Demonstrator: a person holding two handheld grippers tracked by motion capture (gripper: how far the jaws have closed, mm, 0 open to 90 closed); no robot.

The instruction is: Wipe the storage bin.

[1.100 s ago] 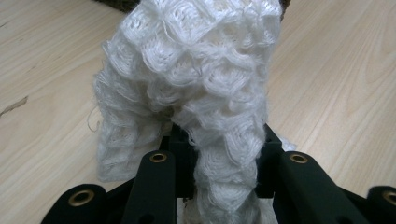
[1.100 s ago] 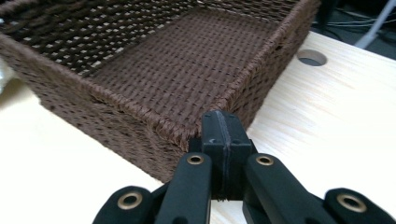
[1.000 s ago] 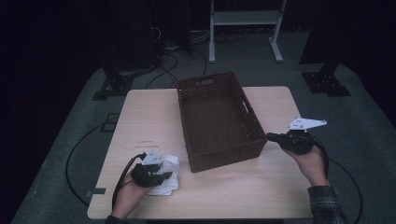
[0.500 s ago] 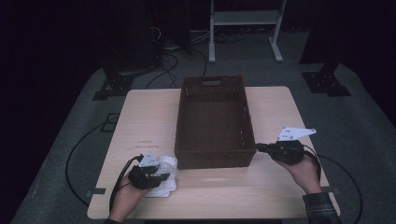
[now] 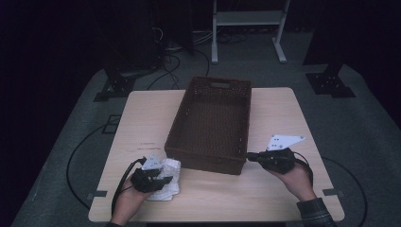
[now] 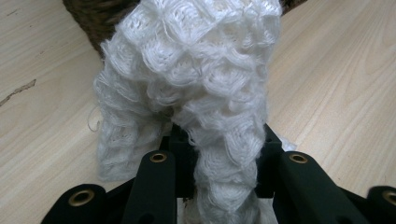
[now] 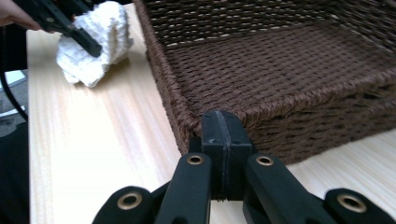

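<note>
Two hand-held grippers at work: the left hand-held gripper [image 5: 163,180] clamps the white knitted cloth [image 5: 166,182] on the tabletop [image 5: 283,113] beside the wicker basket [image 5: 210,123]; the right hand-held gripper [image 5: 249,156], jaws together, presses the basket's near corner.

The brown woven wicker basket [image 5: 211,125] sits in the middle of the pale wooden table [image 5: 142,113], lengthwise away from the person. The left gripper [image 5: 153,179] lies at the near left, just off the basket's near left corner, and the white knitted cloth [image 5: 168,182] bunches between its jaws and beyond them. The right gripper [image 5: 255,157] lies to the right, its closed tips against the basket's near right corner.
</note>
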